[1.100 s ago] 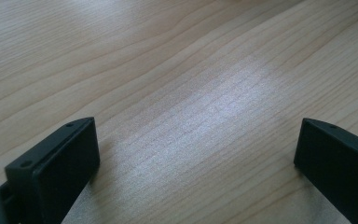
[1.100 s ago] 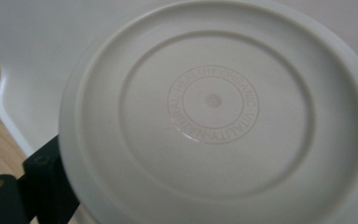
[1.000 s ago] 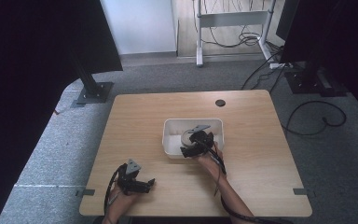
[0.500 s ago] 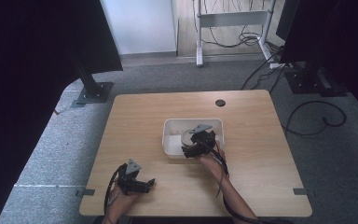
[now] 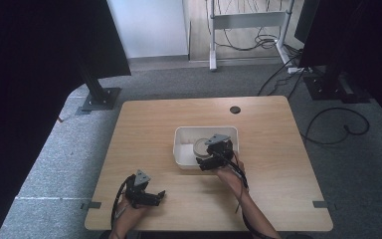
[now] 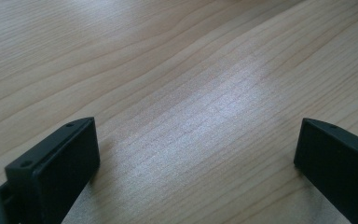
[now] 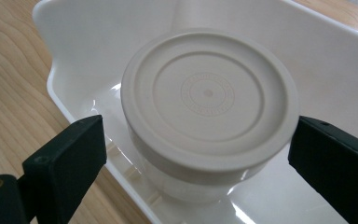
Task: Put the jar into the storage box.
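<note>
Wooden table [image 5: 144, 129] bearing a white tub [image 5: 183, 149]

You have a light wooden table [image 5: 144, 129] with rounded corners, standing on grey carpet [image 5: 64, 159]. A round dark grommet hole [image 5: 235, 109] sits near its far edge. To your far left, a black stand's base plate [image 5: 99, 98] rests on the carpet. Beyond the table stands a white metal frame [image 5: 243, 22] with loose cables [image 5: 266, 40] under it. A black cable [image 5: 335, 127] loops on the carpet at your right.
</note>
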Demonstrator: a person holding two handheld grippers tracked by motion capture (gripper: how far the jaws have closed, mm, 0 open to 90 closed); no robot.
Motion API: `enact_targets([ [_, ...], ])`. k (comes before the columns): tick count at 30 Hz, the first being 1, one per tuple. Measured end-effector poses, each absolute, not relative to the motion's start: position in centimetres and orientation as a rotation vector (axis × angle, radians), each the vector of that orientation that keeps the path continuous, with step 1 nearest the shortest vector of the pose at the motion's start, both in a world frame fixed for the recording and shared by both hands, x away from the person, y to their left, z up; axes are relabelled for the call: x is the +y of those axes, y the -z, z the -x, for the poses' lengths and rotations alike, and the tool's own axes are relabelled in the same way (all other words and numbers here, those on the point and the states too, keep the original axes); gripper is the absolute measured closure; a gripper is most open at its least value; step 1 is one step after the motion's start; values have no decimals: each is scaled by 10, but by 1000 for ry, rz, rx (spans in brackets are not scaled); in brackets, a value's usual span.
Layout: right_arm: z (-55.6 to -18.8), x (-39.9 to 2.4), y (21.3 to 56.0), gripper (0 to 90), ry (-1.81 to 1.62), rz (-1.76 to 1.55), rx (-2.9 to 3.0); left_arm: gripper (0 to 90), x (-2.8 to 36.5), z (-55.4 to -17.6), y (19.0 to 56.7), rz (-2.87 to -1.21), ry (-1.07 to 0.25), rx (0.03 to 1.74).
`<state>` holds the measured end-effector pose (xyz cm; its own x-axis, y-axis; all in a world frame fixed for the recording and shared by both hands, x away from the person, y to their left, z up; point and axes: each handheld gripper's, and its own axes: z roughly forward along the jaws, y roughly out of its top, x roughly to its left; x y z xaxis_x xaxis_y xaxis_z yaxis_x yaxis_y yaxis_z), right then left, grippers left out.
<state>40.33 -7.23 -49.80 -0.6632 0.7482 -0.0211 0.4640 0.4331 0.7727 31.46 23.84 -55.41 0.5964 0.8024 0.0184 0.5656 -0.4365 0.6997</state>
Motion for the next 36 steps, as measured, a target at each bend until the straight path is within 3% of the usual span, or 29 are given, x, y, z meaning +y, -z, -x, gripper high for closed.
enact_targets([
  [36,-384,-96,498,42,-1101,-1011,2336,0,238,-315,554,-2164,-464,1077],
])
